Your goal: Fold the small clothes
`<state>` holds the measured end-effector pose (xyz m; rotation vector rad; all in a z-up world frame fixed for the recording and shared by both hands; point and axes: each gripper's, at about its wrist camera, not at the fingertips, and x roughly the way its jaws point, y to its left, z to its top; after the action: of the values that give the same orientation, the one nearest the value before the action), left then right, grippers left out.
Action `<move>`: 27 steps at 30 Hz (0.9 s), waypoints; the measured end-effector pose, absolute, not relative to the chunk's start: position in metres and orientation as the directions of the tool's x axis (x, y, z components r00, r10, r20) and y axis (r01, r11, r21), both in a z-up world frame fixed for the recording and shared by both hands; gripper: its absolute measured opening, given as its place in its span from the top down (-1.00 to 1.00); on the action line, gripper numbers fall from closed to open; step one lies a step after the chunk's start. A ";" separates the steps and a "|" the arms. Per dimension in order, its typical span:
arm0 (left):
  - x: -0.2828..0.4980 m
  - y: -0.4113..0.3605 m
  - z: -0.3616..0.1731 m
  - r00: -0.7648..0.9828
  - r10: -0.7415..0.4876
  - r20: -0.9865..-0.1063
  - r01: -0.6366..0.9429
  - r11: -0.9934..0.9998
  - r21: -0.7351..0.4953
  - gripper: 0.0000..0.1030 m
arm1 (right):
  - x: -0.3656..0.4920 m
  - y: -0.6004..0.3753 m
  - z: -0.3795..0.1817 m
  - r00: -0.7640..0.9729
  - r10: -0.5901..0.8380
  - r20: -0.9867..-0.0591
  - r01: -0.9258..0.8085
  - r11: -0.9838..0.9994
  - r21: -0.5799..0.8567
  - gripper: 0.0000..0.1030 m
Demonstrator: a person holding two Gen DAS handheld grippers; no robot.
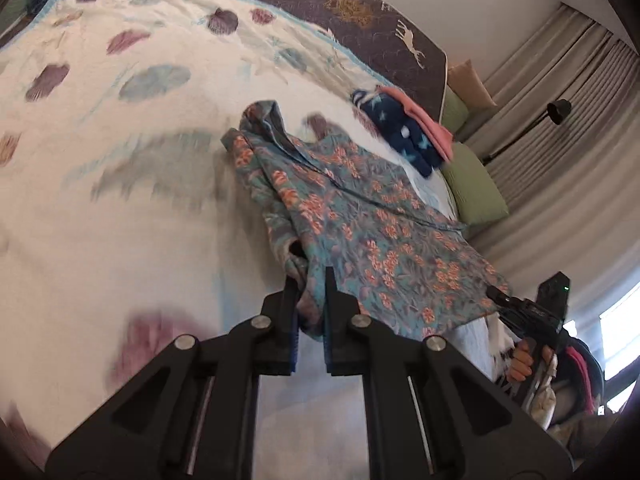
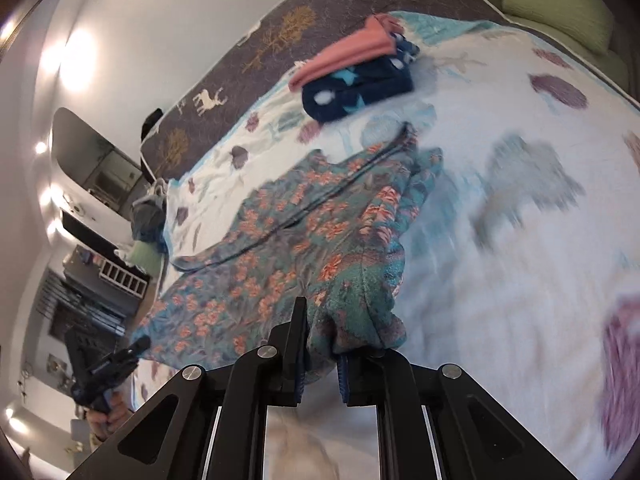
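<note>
A teal floral garment [image 1: 360, 232] with orange flowers is stretched between both grippers above the bed, its far end trailing on the white bedspread [image 1: 120, 160]. My left gripper [image 1: 311, 280] is shut on one bunched corner of it. My right gripper [image 2: 320, 320] is shut on the other corner, and the cloth [image 2: 304, 240] drapes over its right finger. The right gripper also shows in the left wrist view [image 1: 496, 294], and the left gripper shows in the right wrist view [image 2: 138, 346].
A stack of folded clothes, navy with stars [image 1: 404, 136] under a pink piece [image 2: 352, 54], lies at the far side of the bedspread. A dark quilt with deer [image 1: 360, 4] lies beyond. Green pillows [image 1: 476, 188], curtains and a lamp [image 1: 558, 110] stand past the bed.
</note>
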<state>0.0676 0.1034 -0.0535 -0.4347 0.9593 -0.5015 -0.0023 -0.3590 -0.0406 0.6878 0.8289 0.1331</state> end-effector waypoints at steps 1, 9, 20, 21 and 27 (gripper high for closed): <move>0.057 0.104 -0.058 0.470 -0.569 -0.675 0.200 0.813 -0.547 0.79 | -0.013 -0.359 -0.045 0.673 0.370 -0.641 0.157 0.775 0.612 0.78; 0.042 0.129 -0.059 0.555 -0.346 -0.756 0.065 0.924 -0.376 0.71 | -0.062 -0.361 -0.056 0.582 0.147 -0.799 0.301 0.875 0.380 0.35; 0.087 0.056 -0.047 0.539 -0.420 -0.730 0.261 0.908 -0.329 0.71 | 0.010 -0.334 -0.002 0.701 0.157 -0.696 0.093 0.947 0.307 0.33; 0.092 0.048 -0.054 0.517 -0.429 -0.741 0.265 0.903 -0.338 0.71 | 0.026 -0.327 -0.012 0.681 0.174 -0.711 0.080 0.948 0.309 0.33; 0.124 0.026 -0.082 0.430 -0.447 -0.785 0.291 0.891 -0.348 0.71 | 0.066 -0.306 -0.051 0.598 0.184 -0.780 0.046 0.964 0.262 0.33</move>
<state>0.1236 0.0263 -0.0816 -0.1686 1.0285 -0.4628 0.0663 -0.3059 -0.0513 0.2674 0.9288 0.0813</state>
